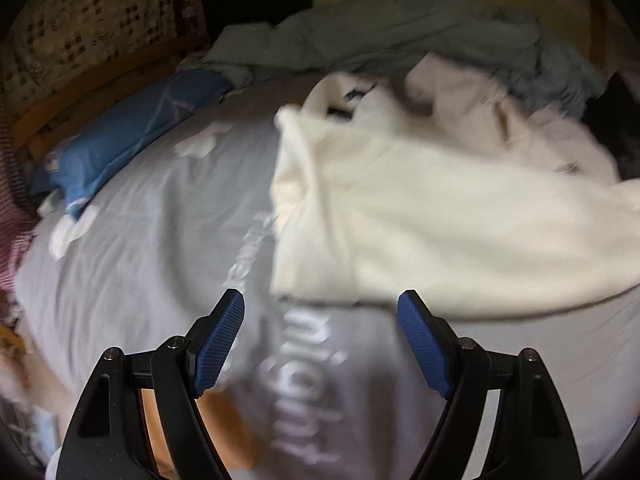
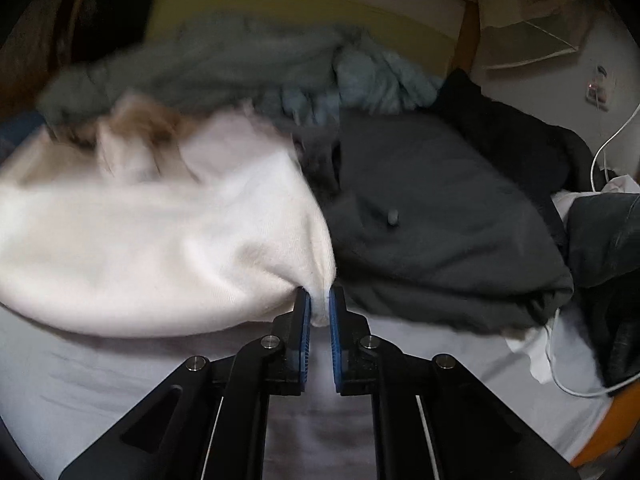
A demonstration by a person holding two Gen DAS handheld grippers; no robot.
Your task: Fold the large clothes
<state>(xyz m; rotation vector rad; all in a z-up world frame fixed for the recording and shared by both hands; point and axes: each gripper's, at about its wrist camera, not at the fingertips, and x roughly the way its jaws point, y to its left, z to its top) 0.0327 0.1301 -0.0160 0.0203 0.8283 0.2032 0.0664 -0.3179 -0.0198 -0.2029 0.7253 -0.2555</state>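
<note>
Left wrist view: the left tool (image 1: 321, 312) hangs with its blue pads (image 1: 218, 346) spread wide and nothing between them, above the grey bed sheet (image 1: 132, 264), which bears blurred white lettering (image 1: 308, 364). The cream garment (image 1: 420, 216) lies on the bed from the centre toward 3 o'clock, its near edge just beyond the pads. A grey-green blanket (image 1: 400, 32) is heaped at 12 o'clock; a blue pillow (image 1: 132, 132) lies at 10 o'clock against the wooden bed frame (image 1: 100, 80).

Right wrist view: the right tool (image 2: 320, 306) is pressed nearly together, pinching a corner of the cream garment (image 2: 160, 240), which spreads from the centre toward 9 o'clock. A dark grey garment (image 2: 440, 220) lies beside it, toward 3 o'clock, touching its right edge. A white cable (image 2: 560, 372) trails at 4 o'clock.
</note>
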